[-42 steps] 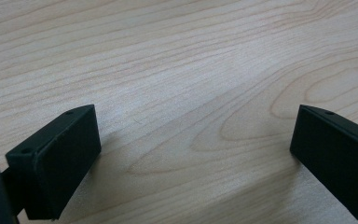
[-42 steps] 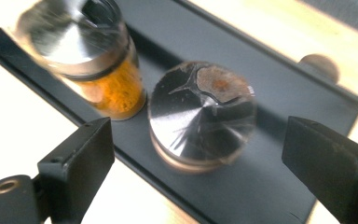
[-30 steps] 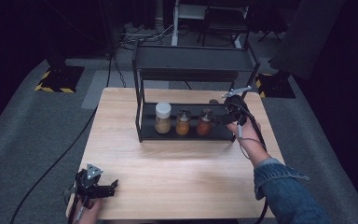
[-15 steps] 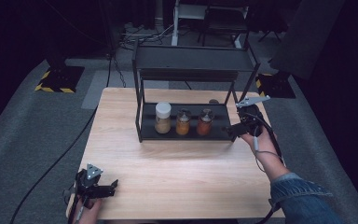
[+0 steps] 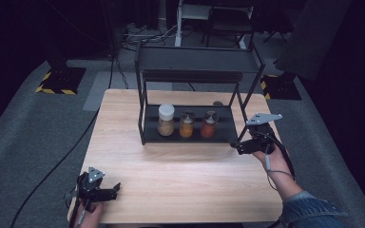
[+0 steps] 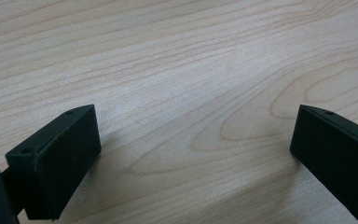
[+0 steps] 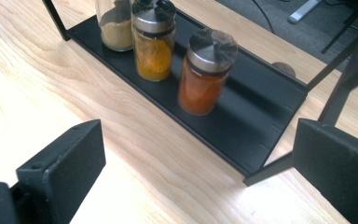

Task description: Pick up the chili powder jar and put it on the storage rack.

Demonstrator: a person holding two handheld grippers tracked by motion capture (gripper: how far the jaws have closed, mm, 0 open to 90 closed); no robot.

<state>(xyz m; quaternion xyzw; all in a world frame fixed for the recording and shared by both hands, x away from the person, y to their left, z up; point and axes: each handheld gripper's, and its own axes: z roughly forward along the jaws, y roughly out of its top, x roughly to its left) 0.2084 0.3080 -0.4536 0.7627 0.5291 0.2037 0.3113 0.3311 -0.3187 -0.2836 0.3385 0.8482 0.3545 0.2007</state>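
**Both jaws empty by the rack**

A pale wood-grain worktop [image 5: 180, 185] stands on grey carpet in a dark room. A black metal rack [image 5: 192, 135] sits on it; its tray holds three jars in a row. The red jar [image 5: 209, 124], steel-capped, is nearest my right gripper [image 5: 243, 145], whose jaws have just been opening and hold nothing. My left gripper [image 5: 105, 192] rests at the near corner, jaws apart.

Three glass spice jars stand in a row on the black metal rack's [image 7: 261, 126] bottom shelf. The red-orange, steel-lidded jar [image 7: 204, 72] is nearest its right end, the yellow jar [image 7: 154, 39] beside it. The right gripper's [image 7: 196, 177] black jaws are spread apart, empty, over the light wooden table [image 7: 135, 154]
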